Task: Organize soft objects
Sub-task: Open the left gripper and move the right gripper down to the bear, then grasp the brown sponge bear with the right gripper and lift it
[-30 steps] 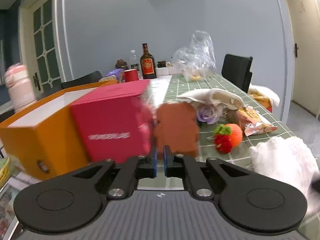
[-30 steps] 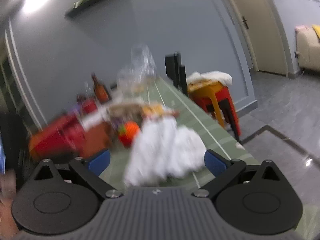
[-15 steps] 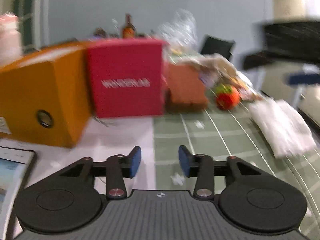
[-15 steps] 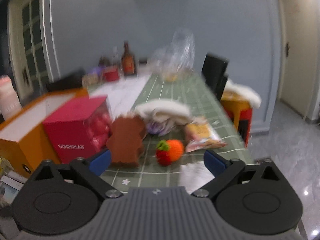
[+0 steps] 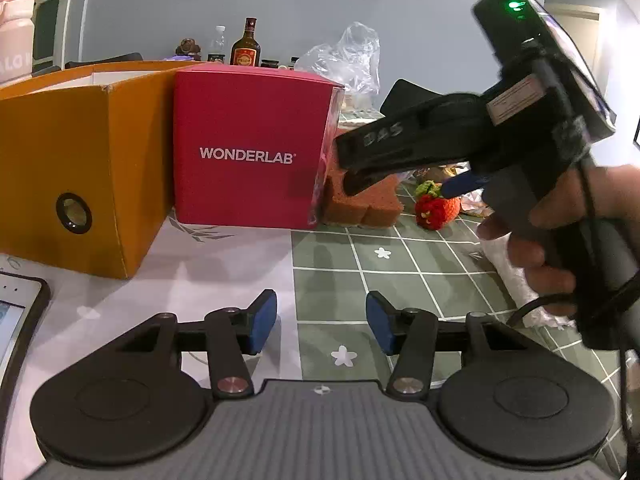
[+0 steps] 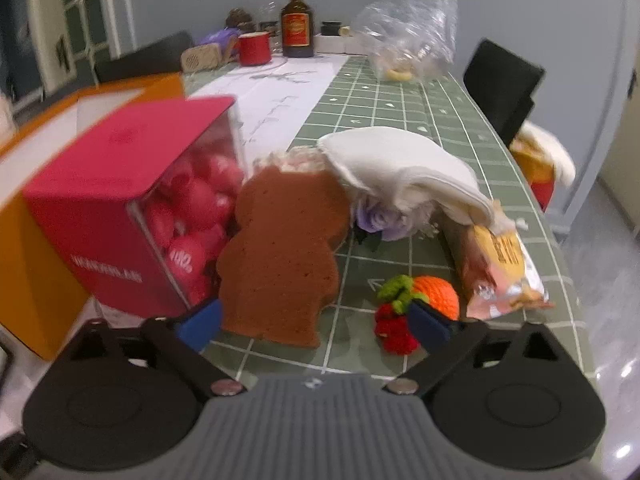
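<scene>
The brown sponge [image 6: 280, 256] stands on the green-checked bench [image 6: 400, 120], leaning beside the red box [image 6: 120, 216]. It is a bear-like cutout with a porous, matte face; I judge it light, squashy and springy, not slippery, so a pinch across its flat faces or narrow waist should hold, though a hard squeeze would deform it. Just right of it lies a crocheted fruit [image 6: 416, 312], orange and red yarn with green leaves: small, light, yielding, easy to nip around its middle. Behind them a white cloth [image 6: 400, 168] drapes limply over a purple flower [image 6: 376, 220]; it would sag when lifted, so gather a fold. A crinkly snack bag [image 6: 500, 272] lies to the right.

The right hand-held gripper [image 6: 316, 320] is spread wide with nothing between its blue pads, one fingertip near the sponge's lower corner, the other in front of the fruit. The left hand-held gripper [image 5: 321, 322] is partly spread and empty over bare bench; its jaws have just been opening. The red box is stiff card with a clear side; beside it stands an orange carton [image 5: 72, 168].
</scene>
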Tool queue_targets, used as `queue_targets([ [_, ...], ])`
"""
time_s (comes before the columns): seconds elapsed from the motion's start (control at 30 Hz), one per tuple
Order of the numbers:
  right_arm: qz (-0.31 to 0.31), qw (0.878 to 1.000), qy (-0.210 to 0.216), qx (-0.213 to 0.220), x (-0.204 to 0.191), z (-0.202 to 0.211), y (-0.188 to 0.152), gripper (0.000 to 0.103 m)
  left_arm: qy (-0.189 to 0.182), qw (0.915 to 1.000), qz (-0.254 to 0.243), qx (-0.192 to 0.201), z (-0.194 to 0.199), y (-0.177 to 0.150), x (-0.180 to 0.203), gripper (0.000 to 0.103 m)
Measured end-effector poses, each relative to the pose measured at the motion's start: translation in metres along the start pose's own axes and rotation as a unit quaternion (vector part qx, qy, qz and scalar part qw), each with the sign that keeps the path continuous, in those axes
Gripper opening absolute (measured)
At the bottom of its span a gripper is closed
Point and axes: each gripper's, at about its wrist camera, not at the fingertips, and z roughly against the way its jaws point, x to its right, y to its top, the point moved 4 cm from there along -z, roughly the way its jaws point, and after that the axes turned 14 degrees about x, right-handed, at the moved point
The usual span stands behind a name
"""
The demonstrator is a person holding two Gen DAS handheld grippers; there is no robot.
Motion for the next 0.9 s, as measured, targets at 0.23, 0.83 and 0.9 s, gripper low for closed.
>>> queue_targets([
  [0.23,0.083,0.997,0.003,-0.003,-0.024,-0.006,0.001,0.095,-0.007,1.0,0.004,0.0,0.0,-0.001,0.0,0.063],
  [0.83,0.098,0.994,0.056,-0.012,-0.018,0.017,-0.013,0.053,-0.015,0.9996,0.022,0.003,0.001,0.001,-0.005,0.063],
  [0.9,0.102,0.993,0.064,-0.016,-0.02,0.032,-0.017,0.053,-0.016,0.9996,0.025,0.003,0.002,0.001,-0.006,0.063],
])
